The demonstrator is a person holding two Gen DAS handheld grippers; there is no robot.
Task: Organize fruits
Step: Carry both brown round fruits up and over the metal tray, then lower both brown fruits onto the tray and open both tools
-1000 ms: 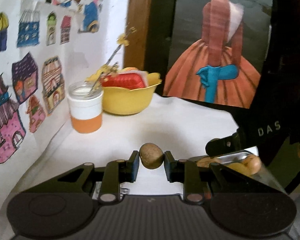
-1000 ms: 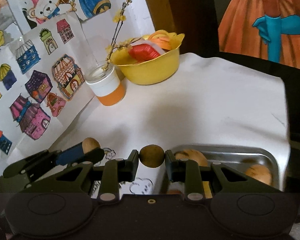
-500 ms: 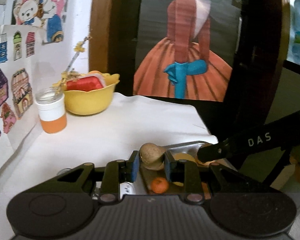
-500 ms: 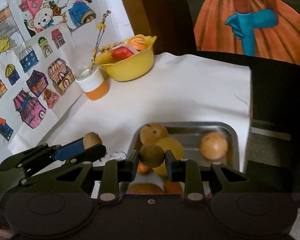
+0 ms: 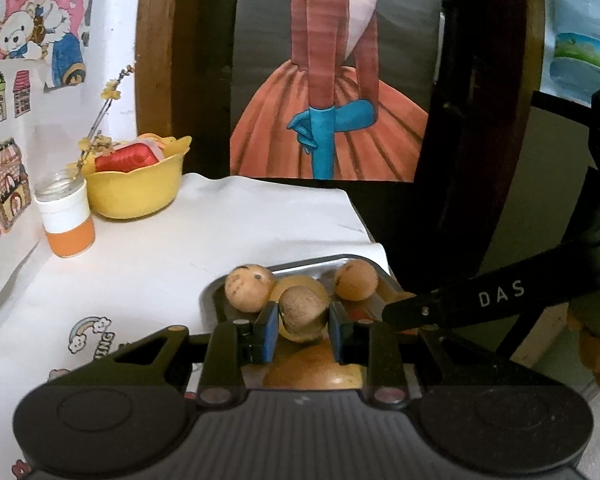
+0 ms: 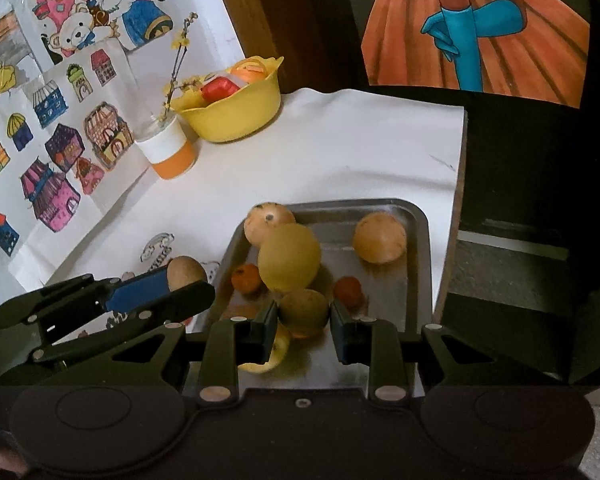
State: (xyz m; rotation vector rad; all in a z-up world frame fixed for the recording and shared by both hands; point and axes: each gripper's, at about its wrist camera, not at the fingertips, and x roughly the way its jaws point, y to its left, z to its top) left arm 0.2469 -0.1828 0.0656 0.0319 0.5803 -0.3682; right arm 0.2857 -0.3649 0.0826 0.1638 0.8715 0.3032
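A steel tray (image 6: 414, 248) sits at the right edge of the white-clothed table and holds several fruits: a large yellow one (image 6: 290, 258), two tan ones (image 6: 380, 238) and small orange ones (image 6: 348, 290). My right gripper (image 6: 303, 320) hangs over the tray's near end, shut on a brownish-green round fruit (image 6: 304, 312). My left gripper (image 5: 302, 322) is shut on a brown round fruit (image 5: 302, 310) just short of the tray (image 5: 340, 261). In the right wrist view the left gripper (image 6: 168, 288) and its brown fruit (image 6: 184, 272) sit just left of the tray.
A yellow bowl (image 5: 136, 196) with red and orange items and a glass jar (image 5: 66, 220) holding a twig stand at the back left by the wall of drawings. The table's right edge (image 6: 458, 200) drops off beside the tray. A painting leans behind.
Both grippers have swung right and pulled back, each still holding its fruit. The tray, barely visible before, now lies right under them with its fruits in full view.
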